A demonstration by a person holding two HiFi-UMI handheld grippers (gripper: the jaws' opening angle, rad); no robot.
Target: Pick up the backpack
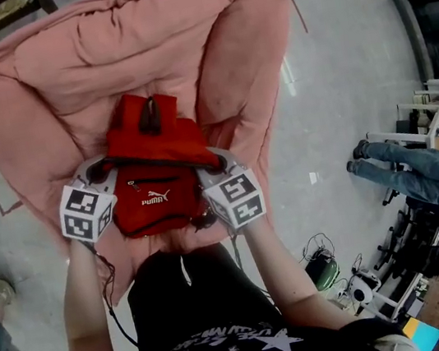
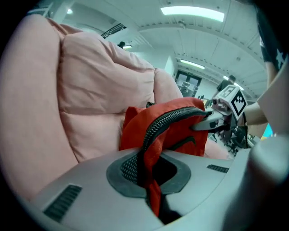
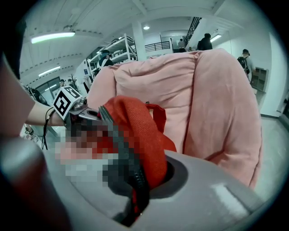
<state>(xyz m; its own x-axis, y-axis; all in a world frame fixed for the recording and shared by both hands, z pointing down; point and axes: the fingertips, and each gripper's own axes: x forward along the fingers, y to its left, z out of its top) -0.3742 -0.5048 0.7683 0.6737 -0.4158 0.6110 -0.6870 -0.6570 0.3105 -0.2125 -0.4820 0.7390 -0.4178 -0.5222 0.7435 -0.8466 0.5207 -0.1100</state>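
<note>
Red zippered backpack [image 1: 154, 191], white logo

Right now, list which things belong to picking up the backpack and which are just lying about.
Job: red backpack; left tool, right tool, each shut on its top edge.
Lying about: pink beanbag beneath it; cables on floor; person in jeans.

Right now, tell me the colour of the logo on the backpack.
The logo is white, on the red backpack; the head view shows it best.
</note>
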